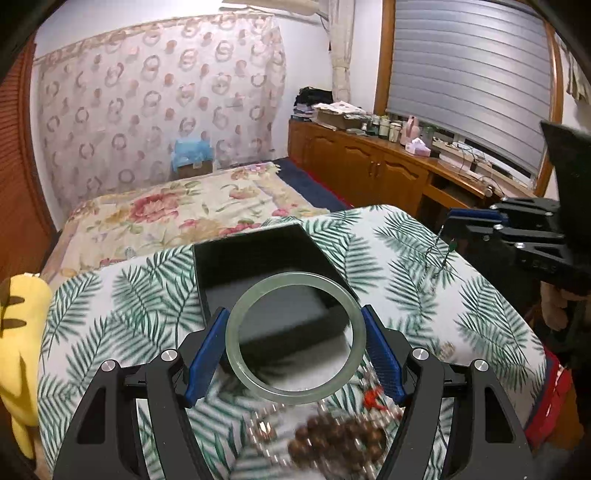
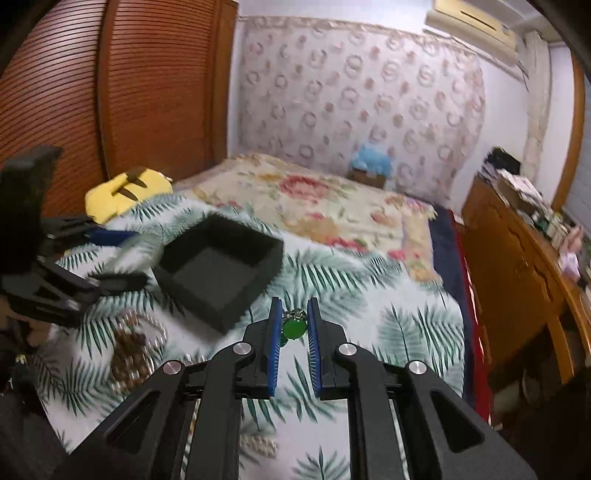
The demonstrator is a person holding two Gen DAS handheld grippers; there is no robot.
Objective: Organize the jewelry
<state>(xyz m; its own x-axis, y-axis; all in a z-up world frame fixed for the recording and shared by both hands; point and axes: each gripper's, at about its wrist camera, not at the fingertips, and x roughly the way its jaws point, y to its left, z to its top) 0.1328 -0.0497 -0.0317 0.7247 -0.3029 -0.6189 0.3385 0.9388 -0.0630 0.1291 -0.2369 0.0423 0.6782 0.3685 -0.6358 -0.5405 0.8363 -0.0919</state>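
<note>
Left wrist view: the left gripper is clamped on a pale green bangle, its blue pads pressing the ring from both sides. The bangle hangs above the near edge of an open black box that sits on a palm-leaf cloth covering the work surface. At 6 o'clock of the bangle lie a heap of brown wooden beads, blurred silver links and a small red piece. At 3 o'clock the right gripper reaches in with a thin chain dangling from its tips. Beyond the cloth, at 12 o'clock, is a bed with a floral cover and a patterned lace hanging on the wall. A wooden cabinet loaded with clutter runs at 2 o'clock under a grey window blind. A yellow plush toy sits at 9 o'clock.

Right wrist view: the right gripper has its fingers drawn close, pinching a green pendant on a small metal setting. The black box lies at 11 o'clock on the leaf cloth, and the left gripper holds the blurred bangle at 9 o'clock. The brown beads rest at 8 o'clock. A slatted wooden wardrobe fills 10 o'clock, the floral bed 12 o'clock, and an air conditioner 1 o'clock.
</note>
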